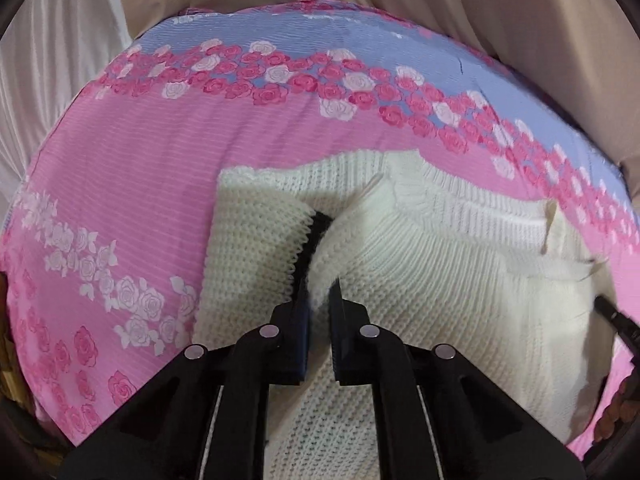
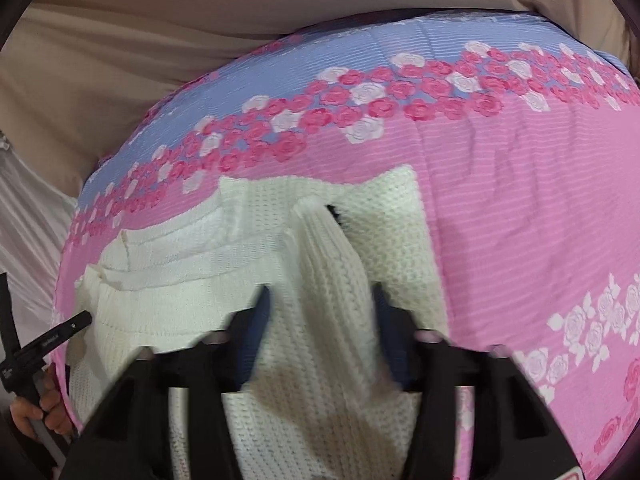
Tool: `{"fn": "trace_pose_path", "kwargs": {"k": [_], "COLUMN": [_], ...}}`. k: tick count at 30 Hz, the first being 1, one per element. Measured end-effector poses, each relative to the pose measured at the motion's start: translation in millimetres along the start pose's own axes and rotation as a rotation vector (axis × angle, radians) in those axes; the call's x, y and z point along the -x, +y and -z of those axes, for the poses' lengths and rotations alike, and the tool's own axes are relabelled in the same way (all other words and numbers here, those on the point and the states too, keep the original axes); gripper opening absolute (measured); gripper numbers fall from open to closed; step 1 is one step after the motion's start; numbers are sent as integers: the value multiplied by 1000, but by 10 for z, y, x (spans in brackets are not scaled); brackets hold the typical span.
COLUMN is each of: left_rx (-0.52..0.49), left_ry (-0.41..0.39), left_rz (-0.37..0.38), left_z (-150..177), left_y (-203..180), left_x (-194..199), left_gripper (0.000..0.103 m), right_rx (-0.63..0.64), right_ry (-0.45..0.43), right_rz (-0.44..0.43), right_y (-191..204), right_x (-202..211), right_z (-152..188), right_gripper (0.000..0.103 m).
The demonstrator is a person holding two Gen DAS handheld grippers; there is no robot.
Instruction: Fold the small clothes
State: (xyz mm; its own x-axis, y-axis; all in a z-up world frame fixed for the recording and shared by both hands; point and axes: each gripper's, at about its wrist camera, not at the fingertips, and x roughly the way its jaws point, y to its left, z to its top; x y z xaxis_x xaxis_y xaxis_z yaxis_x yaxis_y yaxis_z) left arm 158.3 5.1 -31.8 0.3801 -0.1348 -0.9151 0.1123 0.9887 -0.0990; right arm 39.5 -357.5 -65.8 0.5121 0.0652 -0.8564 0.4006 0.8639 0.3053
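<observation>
Currently the sweater (image 1: 420, 280), a cream knit, lies on the pink floral bedspread (image 1: 132, 184). Judged from the loose weave, it is soft, light and stretchy; it will sag and drag when lifted, so hold a gathered ridge or ribbed edge, not a single layer. The left gripper (image 1: 318, 296) points steeply down with its jaws closed on a pinched fold of knit at one side of the garment. The right gripper (image 2: 320, 292) also angles steeply down at the opposite side; a raised ridge of knit sits between its fingers, which appear blurred but clamp that ridge. A hand (image 2: 48, 404) grips the left tool's handle at the right view's lower left.
</observation>
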Motion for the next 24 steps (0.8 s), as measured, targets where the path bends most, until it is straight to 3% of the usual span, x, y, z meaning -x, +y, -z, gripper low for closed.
{"fn": "trace_pose_path", "kwargs": {"k": [1,4,7,9,12,14,16,17,18,19,21,24], "left_rx": [8,9,-11,-5,-17,-16,43,64,85,98,116,169], "left_ry": [-16,-62,-57,-5,65,30,5,-3,-14,-24,-32,7], "left_rz": [6,15,-30,-34,-84,-78,-15,6,10,9,22,75], "left_z": [-42,-218,-401,-453,-404,-367,-325,-293,-228,-161,56,523], "left_y": [14,41,40,56,44,37,134,197,282,347,510,749], "left_x": [69,282,195,-48,-430,-393,-268,-197,-94,-16,158,293], "left_gripper": [7,7,7,7,7,10,14,22,32,37,51,71], "right_rx": [-1,-14,-61,-64,-114,-99,-115,-115,-118,-114,-116,-132], "right_ry": [6,-98,-182,-157,21,-6,-31,-49,-77,-92,-107,-24], "right_rz": [-22,-80,-109,-31,3,-7,-27,-29,-27,-16,8,8], "right_y": [24,77,-40,-211,-482,-464,-423,-414,-410,-431,-494,-668], "right_x": [25,360,630,467,-143,-139,15,109,219,350,557,730], "right_z": [-29,-174,-378,-478,-436,-421,-436,-424,-385,-309,-89,517], "right_gripper": [8,7,7,7,7,8,15,18,28,45,61,63]}}
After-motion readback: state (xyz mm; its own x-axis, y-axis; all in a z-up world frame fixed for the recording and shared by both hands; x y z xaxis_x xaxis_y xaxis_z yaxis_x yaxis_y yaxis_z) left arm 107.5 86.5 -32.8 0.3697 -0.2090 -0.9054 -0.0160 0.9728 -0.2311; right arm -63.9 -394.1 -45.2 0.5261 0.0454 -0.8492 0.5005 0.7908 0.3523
